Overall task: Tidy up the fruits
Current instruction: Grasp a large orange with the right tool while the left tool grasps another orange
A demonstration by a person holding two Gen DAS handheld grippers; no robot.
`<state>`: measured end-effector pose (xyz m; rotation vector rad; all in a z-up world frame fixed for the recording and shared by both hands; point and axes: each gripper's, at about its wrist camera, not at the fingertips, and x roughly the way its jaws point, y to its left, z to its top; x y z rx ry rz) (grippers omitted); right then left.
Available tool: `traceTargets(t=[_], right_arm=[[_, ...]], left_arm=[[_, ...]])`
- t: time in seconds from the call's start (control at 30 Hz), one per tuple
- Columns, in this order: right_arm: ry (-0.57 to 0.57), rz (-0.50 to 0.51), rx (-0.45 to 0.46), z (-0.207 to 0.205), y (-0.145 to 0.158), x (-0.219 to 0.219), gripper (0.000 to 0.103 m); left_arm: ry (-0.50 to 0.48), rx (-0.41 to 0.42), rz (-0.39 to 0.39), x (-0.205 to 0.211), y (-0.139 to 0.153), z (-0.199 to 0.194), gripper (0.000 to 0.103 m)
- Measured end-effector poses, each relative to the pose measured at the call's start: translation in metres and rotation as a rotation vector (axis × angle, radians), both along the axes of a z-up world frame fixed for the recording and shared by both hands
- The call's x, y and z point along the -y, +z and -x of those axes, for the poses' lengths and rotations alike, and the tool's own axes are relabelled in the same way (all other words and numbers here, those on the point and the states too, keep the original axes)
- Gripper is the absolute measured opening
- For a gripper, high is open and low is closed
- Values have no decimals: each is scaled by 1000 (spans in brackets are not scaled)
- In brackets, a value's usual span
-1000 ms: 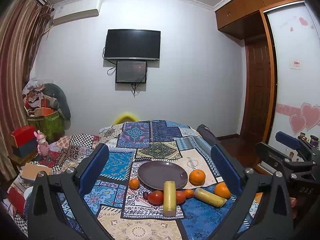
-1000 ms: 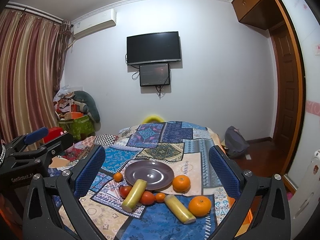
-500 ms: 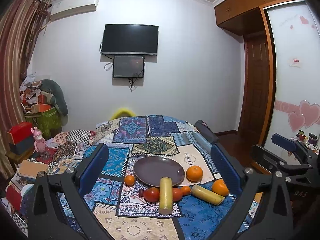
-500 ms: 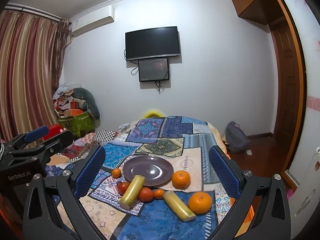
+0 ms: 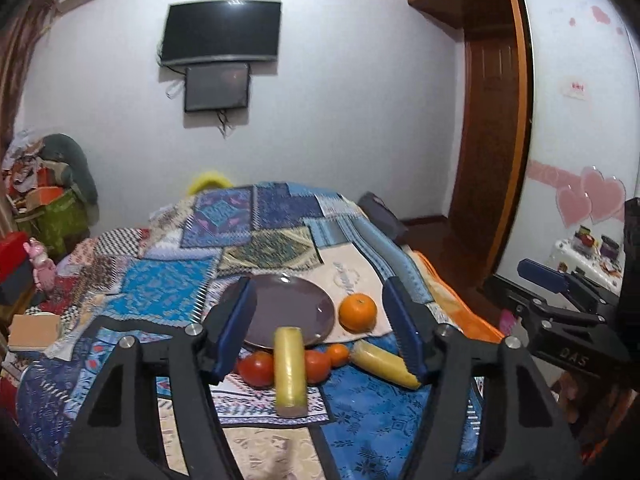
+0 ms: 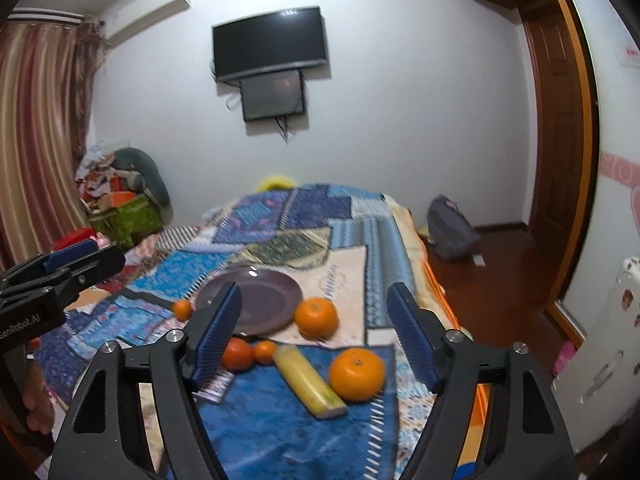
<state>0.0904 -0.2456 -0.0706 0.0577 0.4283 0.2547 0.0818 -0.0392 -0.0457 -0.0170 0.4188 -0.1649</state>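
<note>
Both grippers, left gripper [image 5: 326, 322] and right gripper [image 6: 316, 330], jaws wide, empty. Lower-center orange [image 6: 357, 374] looks round, firm, likely rolls; grip across middle.

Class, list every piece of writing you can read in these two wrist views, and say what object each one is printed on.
"DAS": white letters on the black body of the right gripper, seen from the left wrist view.
"GenRobot.AI": white letters on the body of the left gripper, seen from the right wrist view; the first letter is cut off at the frame edge.
Small white sign with red print on the wardrobe door: too small to read.
Red-edged sign by the door: blurred, unreadable.
</note>
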Motion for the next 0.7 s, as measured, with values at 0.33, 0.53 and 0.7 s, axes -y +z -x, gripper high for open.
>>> traceTargets(t=[0.33, 0.53, 0.7], right_arm=[[-2, 37, -142, -41, -34, 16, 58], [35, 18, -257, -66, -58, 19, 58], [37, 3, -327, -75, -76, 19, 58]], left_arm=[[-75, -138, -32, 30, -35, -61, 64], [-120, -208, -77, 48, -54, -104, 64], [-146, -276, -107, 58, -73, -132, 65]])
